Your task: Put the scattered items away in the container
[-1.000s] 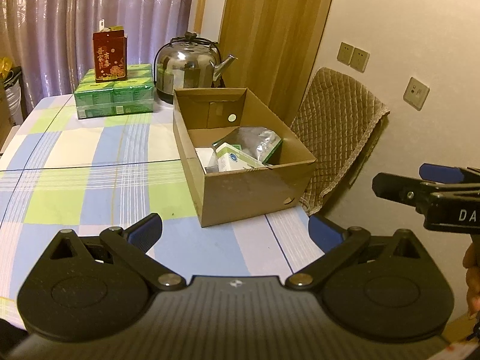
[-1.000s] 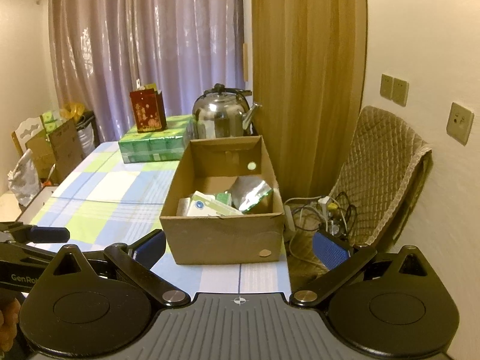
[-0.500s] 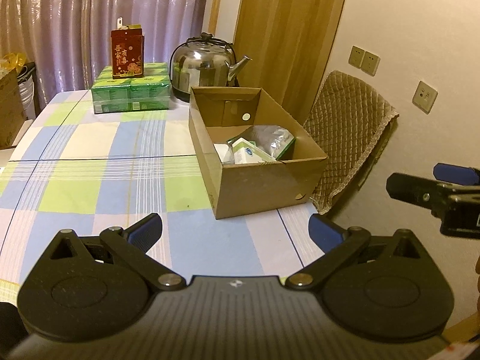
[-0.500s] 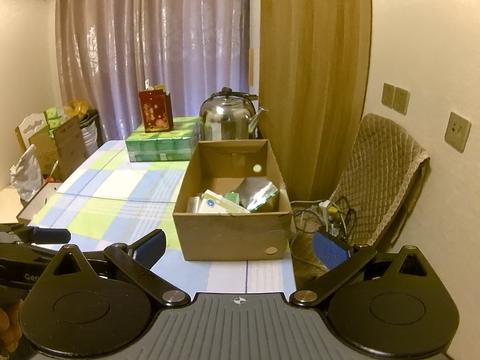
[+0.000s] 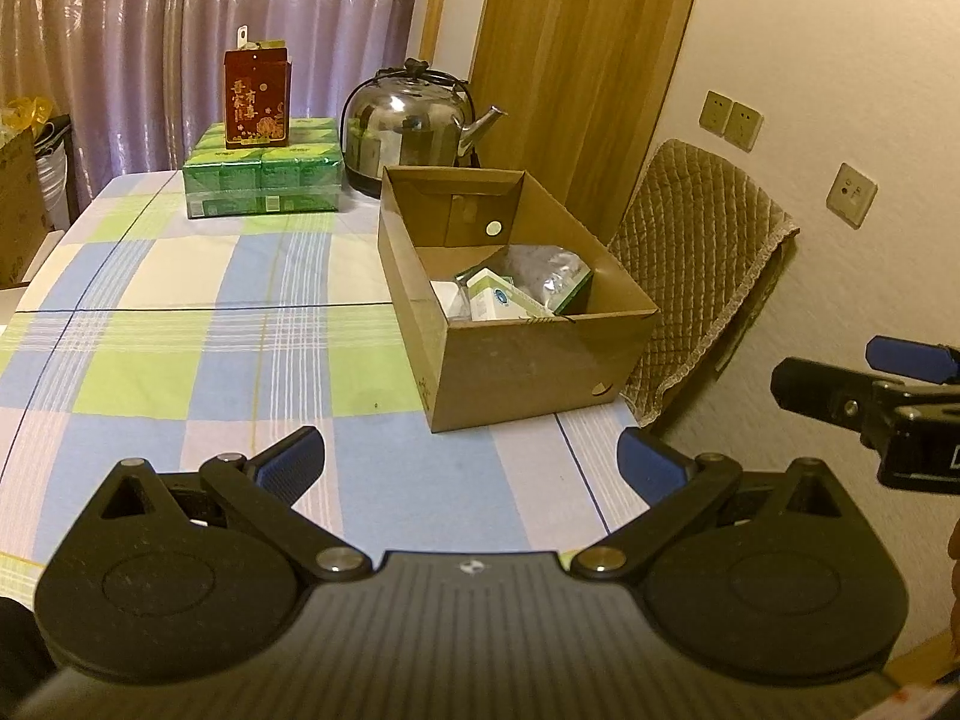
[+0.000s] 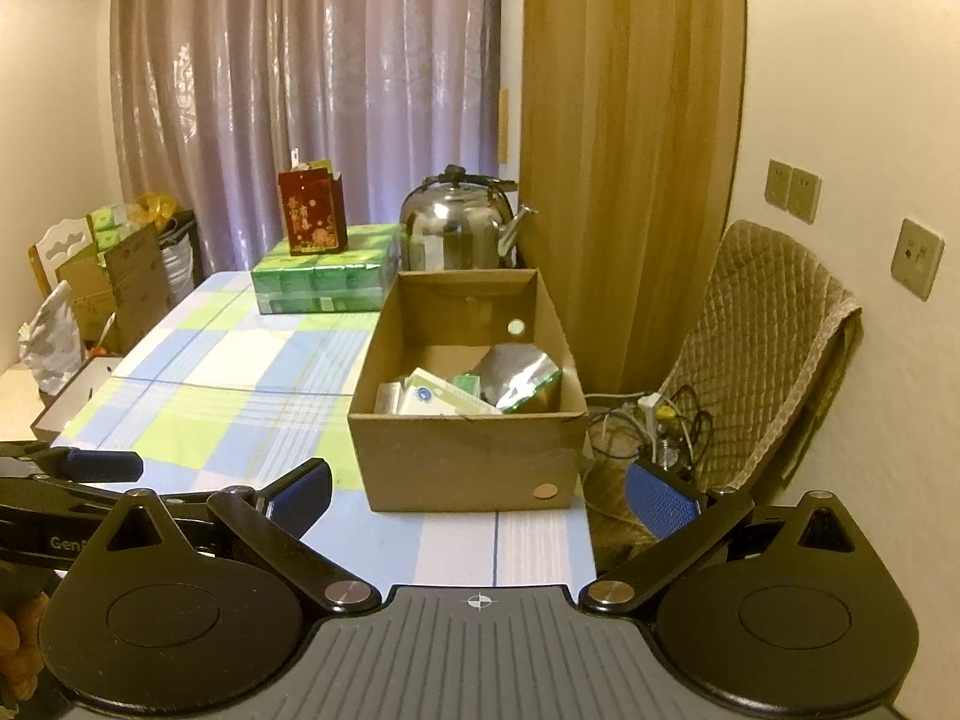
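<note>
An open cardboard box point(image 5: 528, 366) point(image 6: 468, 468) stands at the right edge of the checked tablecloth point(image 5: 198, 324) point(image 6: 240, 396). Inside lie a white and green carton point(image 5: 501, 300) point(image 6: 444, 399), a silver foil pouch point(image 5: 552, 273) point(image 6: 519, 375) and other small packs. My left gripper point(image 5: 471, 456) hangs open and empty over the table's near end, short of the box. My right gripper point(image 6: 477, 489) is open and empty too, pulled back in front of the box. Each gripper shows at the edge of the other's view.
At the table's far end sit a steel kettle point(image 5: 414, 126) point(image 6: 462, 228), a stack of green packs point(image 5: 264, 180) point(image 6: 324, 276) and a red gift box point(image 5: 257, 99) point(image 6: 312, 219) on top. A padded chair point(image 5: 702, 264) point(image 6: 762, 348) and cables point(image 6: 660, 420) are right of the table.
Both grippers have drawn back from the box, so it looks smaller and more of the table shows. Both stay open and empty.
</note>
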